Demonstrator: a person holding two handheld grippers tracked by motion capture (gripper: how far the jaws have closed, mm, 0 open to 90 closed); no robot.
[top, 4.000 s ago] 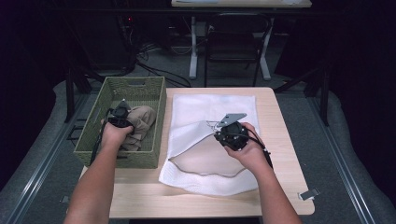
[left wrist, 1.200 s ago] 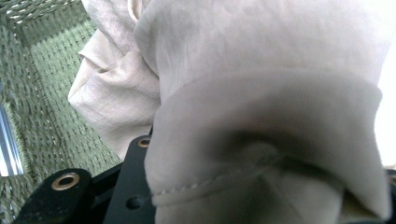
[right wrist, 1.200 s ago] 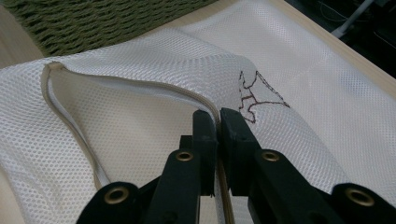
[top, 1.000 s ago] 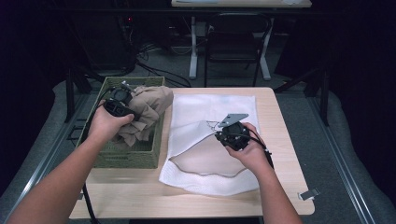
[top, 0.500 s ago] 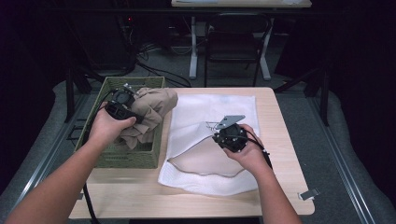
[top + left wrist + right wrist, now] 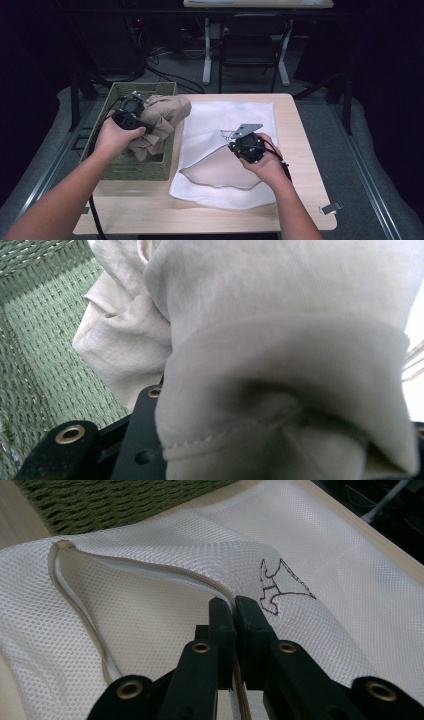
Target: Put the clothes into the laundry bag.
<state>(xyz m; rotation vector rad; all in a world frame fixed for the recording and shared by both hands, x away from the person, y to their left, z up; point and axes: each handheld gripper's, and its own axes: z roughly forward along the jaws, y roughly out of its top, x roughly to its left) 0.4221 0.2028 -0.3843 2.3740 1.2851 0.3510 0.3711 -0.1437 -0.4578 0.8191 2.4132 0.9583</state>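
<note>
Left tongs (image 6: 134,111): held in the person's left hand (image 6: 114,137) above the basket; its jaws were clamped on a fold of the crumpled beige cotton garment (image 6: 162,117), which bunched around and over them in the left gripper view (image 6: 280,365).

Right tongs (image 6: 239,141): held in the person's right hand (image 6: 265,162) over the bag; its jaws had just been closing and stood almost together, pinching the zip-edged rim of the bag's mouth, as the right gripper view shows (image 6: 235,615).

Beige garment: lifted partly out of the basket, hanging from the left tongs, its upper part draped over the basket's rim on the side toward the right tongs, its lower folds trailing down inside the basket.

White mesh laundry bag (image 6: 235,115): lay flat on the surface beneath the right tongs; its mouth (image 6: 215,165) gaped open on the near side of those tongs, the upper edge raised by the grip. A small dark embroidered mark (image 6: 277,587) sat on the mesh just beyond the jaw tips.

Green woven rectangular basket (image 6: 131,171): stood under the left tongs, just beside the bag.

Pale wooden surface (image 6: 310,200): carried basket and bag.
</note>
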